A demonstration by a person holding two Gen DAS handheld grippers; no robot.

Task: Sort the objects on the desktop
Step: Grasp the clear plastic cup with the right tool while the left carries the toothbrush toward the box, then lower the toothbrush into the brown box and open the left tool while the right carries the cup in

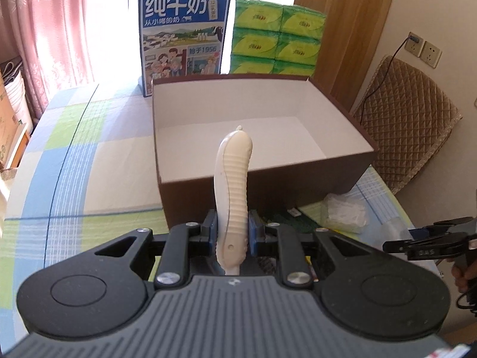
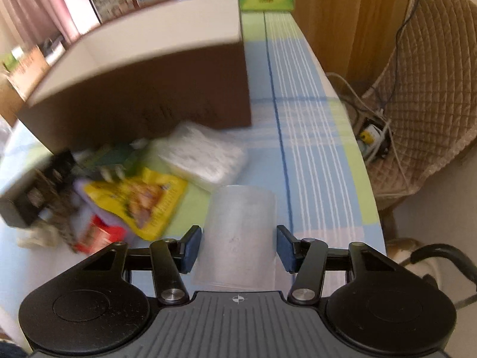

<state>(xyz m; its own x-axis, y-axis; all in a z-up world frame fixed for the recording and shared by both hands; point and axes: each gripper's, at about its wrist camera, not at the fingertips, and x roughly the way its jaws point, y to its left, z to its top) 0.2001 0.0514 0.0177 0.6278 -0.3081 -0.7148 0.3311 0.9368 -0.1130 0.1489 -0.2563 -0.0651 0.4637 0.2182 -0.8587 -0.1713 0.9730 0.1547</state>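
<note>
My left gripper (image 1: 232,232) is shut on a white ribbed handle-shaped tool (image 1: 234,185). The tool stands upright in front of the near wall of an open brown box with a white inside (image 1: 262,173). In the right wrist view a translucent plastic cup (image 2: 240,232) sits on the checked tablecloth between the pads of my right gripper (image 2: 238,249), which is open with a pad close on either side. The brown box (image 2: 149,89) is to the upper left there. My right gripper (image 1: 429,238) also shows at the right edge of the left wrist view.
A yellow snack packet (image 2: 149,200), a red packet (image 2: 98,235) and a clear bag of white items (image 2: 202,155) lie beside the box. Behind the box stand a blue milk carton (image 1: 183,38) and green tissue packs (image 1: 274,38). A quilted chair (image 1: 408,125) is off the table's right edge.
</note>
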